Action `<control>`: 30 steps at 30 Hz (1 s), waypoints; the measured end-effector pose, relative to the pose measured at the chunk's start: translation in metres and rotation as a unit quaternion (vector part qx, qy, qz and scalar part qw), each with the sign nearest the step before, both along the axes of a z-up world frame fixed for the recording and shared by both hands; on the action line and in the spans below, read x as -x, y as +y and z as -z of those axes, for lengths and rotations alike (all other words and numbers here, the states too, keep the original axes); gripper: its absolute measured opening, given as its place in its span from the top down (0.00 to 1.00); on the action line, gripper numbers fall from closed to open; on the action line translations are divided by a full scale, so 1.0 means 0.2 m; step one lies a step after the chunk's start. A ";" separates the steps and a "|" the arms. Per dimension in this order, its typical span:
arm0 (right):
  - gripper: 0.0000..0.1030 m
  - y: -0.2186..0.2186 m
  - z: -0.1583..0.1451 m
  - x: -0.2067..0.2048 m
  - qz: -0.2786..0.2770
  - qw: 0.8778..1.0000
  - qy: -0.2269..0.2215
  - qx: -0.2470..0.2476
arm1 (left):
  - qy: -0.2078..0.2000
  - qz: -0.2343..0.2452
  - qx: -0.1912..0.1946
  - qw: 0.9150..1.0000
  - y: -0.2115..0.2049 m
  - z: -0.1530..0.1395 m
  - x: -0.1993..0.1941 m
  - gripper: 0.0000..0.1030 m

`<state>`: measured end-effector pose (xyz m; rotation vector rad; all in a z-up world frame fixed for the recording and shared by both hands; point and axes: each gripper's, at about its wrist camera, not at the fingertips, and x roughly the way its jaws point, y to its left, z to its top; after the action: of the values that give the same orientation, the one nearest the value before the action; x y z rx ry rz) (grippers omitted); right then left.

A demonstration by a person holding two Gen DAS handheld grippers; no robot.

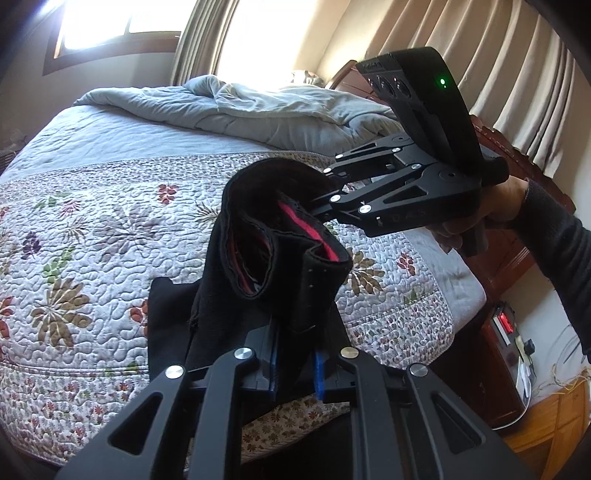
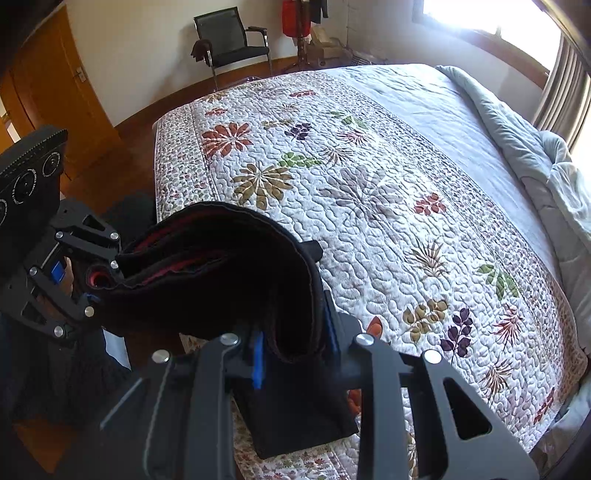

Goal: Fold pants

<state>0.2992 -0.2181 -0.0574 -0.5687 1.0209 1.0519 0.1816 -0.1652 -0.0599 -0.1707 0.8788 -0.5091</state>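
Pants [image 1: 280, 258], black w/ red lining, lifted above bed [image 1: 110, 206]. L gripper [image 1: 295, 373] clamped on waistband; R gripper [image 2: 295, 354] likewise, prob. opposite end. Lower part of pants rests on quilt.

Daylight floods both views from the windows [image 1: 110, 26] — the panes are blown out to pure white, and the curtains [image 1: 461, 74] beside them glow. The quilted bedspread [image 2: 369, 221] is evenly lit and sharp, its stitching crisp. The black pants [image 1: 280, 258] swallow detail, their folds barely readable. Near linkages at the bottom of each frame look soft and slightly blurred. Fisheye distortion bows the bed edges and walls — dark vignetting fills the corners.
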 end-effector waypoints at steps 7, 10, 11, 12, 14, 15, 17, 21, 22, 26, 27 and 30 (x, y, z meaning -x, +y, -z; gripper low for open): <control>0.76 -0.10 0.09 0.00 0.006 1.000 -0.003 0.007 | 0.011 0.018 -0.004 1.000 -0.12 0.07 -0.02 0.87; 0.76 -0.15 0.14 -0.01 0.011 1.000 0.003 0.007 | 0.017 0.024 -0.006 1.000 -0.16 0.10 -0.03 0.87; 0.76 -0.17 0.15 -0.01 0.012 1.000 0.004 0.007 | 0.020 0.026 -0.006 0.999 -0.18 0.12 -0.04 0.87; 0.76 -0.18 0.17 -0.02 0.014 1.000 0.006 0.007 | 0.021 0.028 -0.007 0.999 -0.19 0.13 -0.04 0.86; 0.76 -0.21 0.20 -0.02 0.016 1.000 0.009 0.006 | 0.024 0.032 -0.010 0.999 -0.22 0.16 -0.05 0.86; 0.76 -0.22 0.22 -0.02 0.017 1.000 0.010 0.006 | 0.026 0.033 -0.011 0.999 -0.24 0.17 -0.05 0.86; 0.76 -0.24 0.25 -0.03 0.020 1.000 0.014 0.006 | 0.030 0.036 -0.012 0.999 -0.26 0.19 -0.06 0.87; 0.76 -0.30 0.32 -0.04 0.028 0.999 0.022 0.008 | 0.036 0.041 -0.016 0.998 -0.32 0.25 -0.08 0.87; 0.76 -0.31 0.34 -0.04 0.029 0.999 0.024 0.010 | 0.037 0.042 -0.019 0.998 -0.33 0.27 -0.08 0.87; 0.76 -0.38 0.44 -0.04 0.042 0.998 0.036 0.009 | 0.048 0.052 -0.026 0.997 -0.40 0.36 -0.09 0.86; 0.76 -0.41 0.47 -0.03 0.046 0.998 0.041 0.009 | 0.051 0.055 -0.027 0.997 -0.41 0.38 -0.09 0.86; 0.74 -0.46 0.54 -0.02 0.058 0.997 0.051 0.009 | 0.061 0.063 -0.031 0.996 -0.46 0.44 -0.09 0.86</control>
<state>0.3042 -0.3110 -0.1655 -0.4684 1.1394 0.9785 0.1990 -0.2574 -0.1476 -0.0903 1.0284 -0.5936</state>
